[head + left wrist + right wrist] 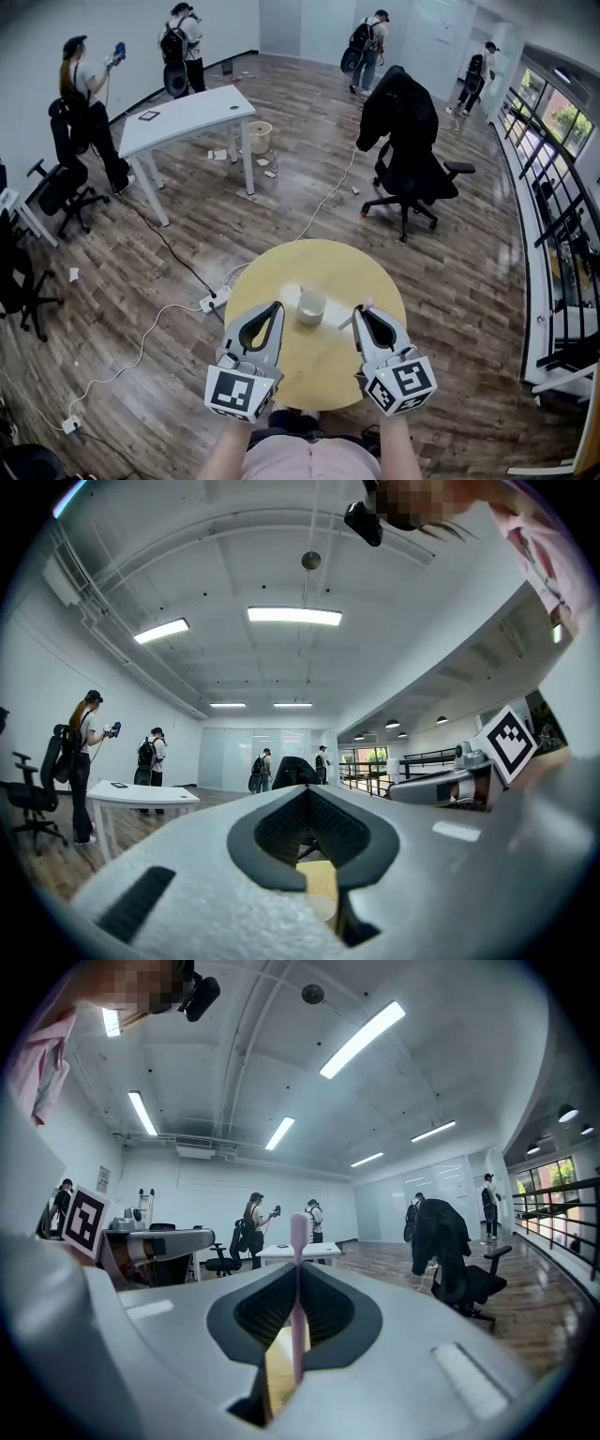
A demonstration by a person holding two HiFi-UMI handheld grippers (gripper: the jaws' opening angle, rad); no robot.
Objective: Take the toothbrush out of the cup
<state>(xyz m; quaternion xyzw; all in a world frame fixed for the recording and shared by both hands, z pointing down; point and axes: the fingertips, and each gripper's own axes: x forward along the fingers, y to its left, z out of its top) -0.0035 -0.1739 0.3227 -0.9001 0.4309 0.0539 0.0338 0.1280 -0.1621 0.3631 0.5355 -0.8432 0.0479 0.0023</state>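
Holding a slim pale-pink plastic toothbrush (298,1232) in the clenched jaws of the right gripper (361,310), pinched between the two dark pads and standing upright down the middle of the right gripper view. Already out of the small white round cup (311,306), just to that cup's right in the head view, lying tilted across the jaw tips over the round pale wooden table (314,370). With the cup upright on the table, between the two grippers and touching neither. Pressing the jaws of the left gripper (273,307) together on nothing, tips closed in the left gripper view, with only a strip of table and part of the cup's rim showing through the gap behind them. Hovering both grippers side by side above the table's near half, pointing away from the person. Farther off on the brown wood-plank floor (450,281): a white rectangular table (187,117), a black office chair draped with a dark jacket (405,141), white cables with a power strip (214,302), and several standing people with backpacks (183,42).
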